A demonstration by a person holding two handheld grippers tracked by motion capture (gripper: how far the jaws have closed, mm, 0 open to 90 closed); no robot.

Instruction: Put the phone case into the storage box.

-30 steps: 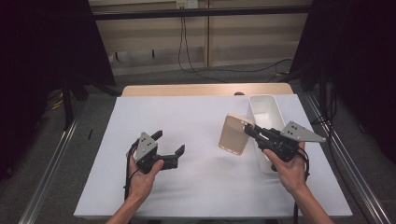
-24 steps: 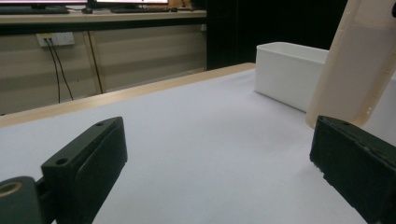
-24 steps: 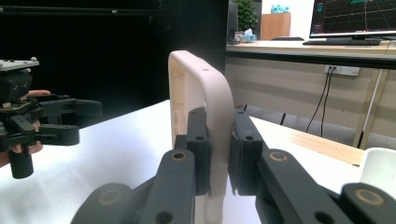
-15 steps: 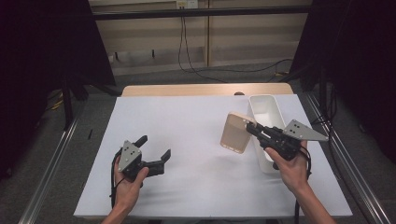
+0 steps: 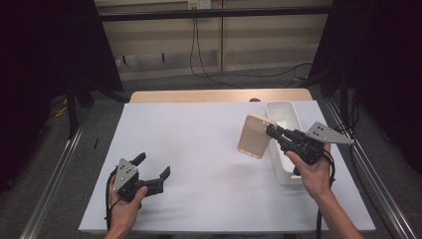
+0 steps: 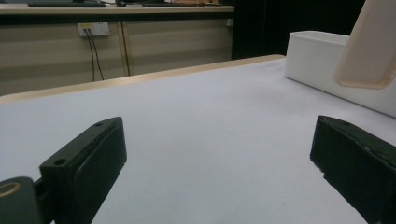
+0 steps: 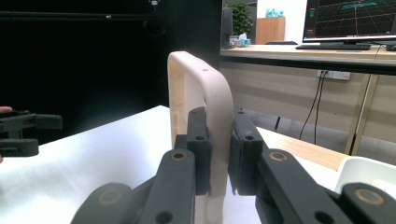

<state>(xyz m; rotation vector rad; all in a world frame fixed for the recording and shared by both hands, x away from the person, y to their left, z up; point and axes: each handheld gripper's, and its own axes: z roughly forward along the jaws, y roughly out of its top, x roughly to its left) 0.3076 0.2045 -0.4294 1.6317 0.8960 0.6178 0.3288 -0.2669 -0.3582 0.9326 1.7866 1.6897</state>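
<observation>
Between right gripper (image 7: pixel 218 154) pads: lid (image 7: pixel 205 88).

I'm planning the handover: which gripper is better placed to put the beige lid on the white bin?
Right. The right gripper already clamps the beige lid beside the white bin; the left gripper is open, far across the table.
</observation>
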